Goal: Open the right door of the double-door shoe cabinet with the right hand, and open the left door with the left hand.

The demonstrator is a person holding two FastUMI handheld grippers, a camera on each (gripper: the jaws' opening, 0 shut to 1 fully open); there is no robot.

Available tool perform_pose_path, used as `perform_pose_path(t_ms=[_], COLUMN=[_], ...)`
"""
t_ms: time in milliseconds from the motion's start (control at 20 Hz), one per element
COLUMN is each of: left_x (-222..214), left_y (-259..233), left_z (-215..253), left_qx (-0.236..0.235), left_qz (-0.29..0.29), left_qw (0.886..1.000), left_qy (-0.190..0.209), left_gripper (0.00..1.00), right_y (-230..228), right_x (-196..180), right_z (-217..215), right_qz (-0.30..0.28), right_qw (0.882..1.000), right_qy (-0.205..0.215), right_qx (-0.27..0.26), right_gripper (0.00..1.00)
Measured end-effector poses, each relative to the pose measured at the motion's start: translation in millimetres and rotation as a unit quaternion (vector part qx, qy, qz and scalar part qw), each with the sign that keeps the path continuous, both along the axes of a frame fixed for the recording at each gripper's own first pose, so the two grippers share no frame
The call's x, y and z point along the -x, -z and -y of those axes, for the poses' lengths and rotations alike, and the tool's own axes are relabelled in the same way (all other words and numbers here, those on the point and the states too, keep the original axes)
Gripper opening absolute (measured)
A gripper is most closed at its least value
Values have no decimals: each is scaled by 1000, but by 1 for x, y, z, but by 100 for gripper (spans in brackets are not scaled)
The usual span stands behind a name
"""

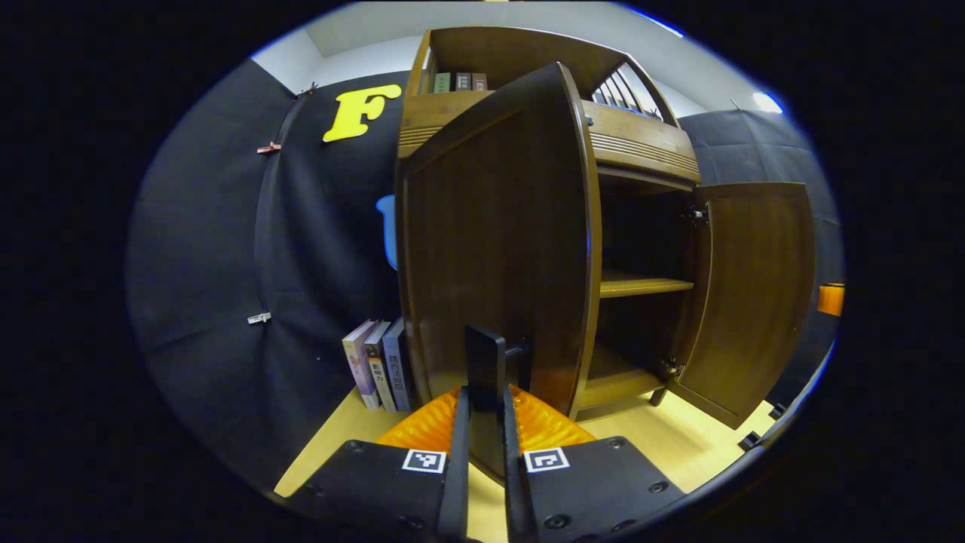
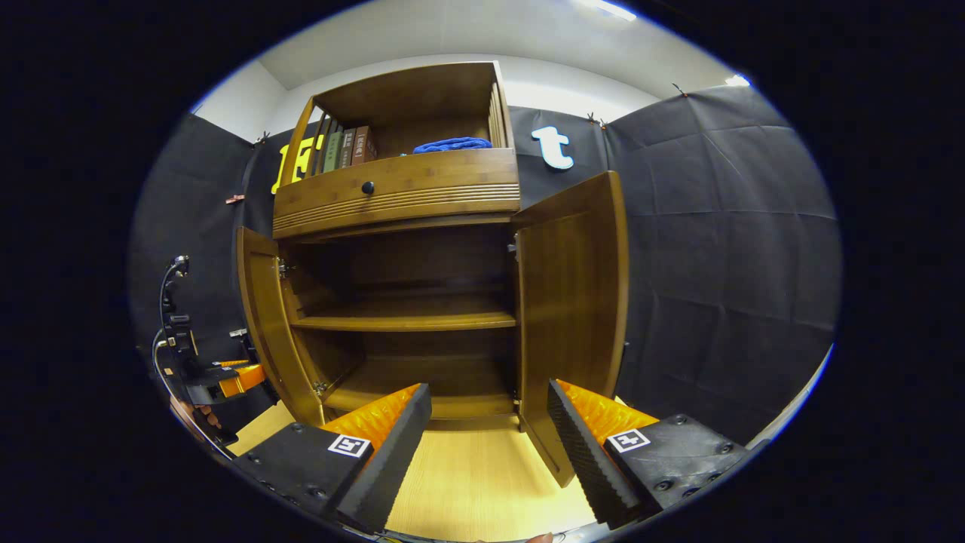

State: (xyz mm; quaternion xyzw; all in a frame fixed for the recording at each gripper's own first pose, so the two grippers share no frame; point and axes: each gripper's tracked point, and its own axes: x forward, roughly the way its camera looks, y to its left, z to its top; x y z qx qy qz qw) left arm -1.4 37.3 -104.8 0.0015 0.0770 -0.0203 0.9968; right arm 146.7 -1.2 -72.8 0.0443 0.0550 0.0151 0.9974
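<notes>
The shoe cabinet (image 2: 399, 302) stands on a light wooden counter (image 2: 482, 483), in front of the black cloth wall. Both of its doors are open.

In the left gripper view, the left claw (image 1: 486, 422) is squeezed tight on the dark handle (image 1: 486, 358) of the left door (image 1: 497, 249). Both fingers (image 1: 460, 467) press on the handle, one on each side. The left door is swung out and stands very close to the camera. Past its edge, the inside of the cabinet shows, with a middle shelf (image 1: 644, 285) and a bottom board. The right door (image 1: 754, 294) is swung wide open on the far side. Three books (image 1: 377, 366) stand upright on the counter beside the cabinet, to the left of the left door.

In the right gripper view, the right claw (image 2: 490, 437) has its fingers wide apart and holds nothing. It sits in front of the open cabinet, not touching it. The right door (image 2: 573, 317) stands open just behind one finger. The left door (image 2: 264, 324) is open on the other side, and the left claw (image 2: 226, 377) shows beside it, with a bit of the hand (image 2: 197, 416) that holds it. A drawer (image 2: 399, 192) with a small dark knob (image 2: 368, 187) sits above the doors. On the top shelf there are some books (image 2: 343, 148) and a blue cloth (image 2: 452, 144).
</notes>
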Motion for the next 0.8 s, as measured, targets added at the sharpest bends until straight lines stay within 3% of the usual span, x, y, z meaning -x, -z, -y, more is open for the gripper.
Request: perform_pose_path(t_ms=[500, 650, 700, 800], left_x=[16, 16, 16, 15], left_y=[2, 4, 5, 6], left_z=[-89, -105, -109, -113], left_qx=[-1, 10, 14, 21], left_qz=[8, 8, 8, 9], left_qw=[999, 999, 999, 999], left_qy=[-43, -38, -37, -31], left_gripper=[10, 10, 5, 9], right_y=[4, 5, 5, 4], right_x=[3, 5, 5, 5], right_z=[-21, -25, -24, -23], right_qz=[-7, -9, -9, -8], right_qw=[999, 999, 999, 999], right_qy=[-41, -48, -47, -44], right_qx=[5, 2, 2, 0], right_gripper=[98, 98, 98, 98])
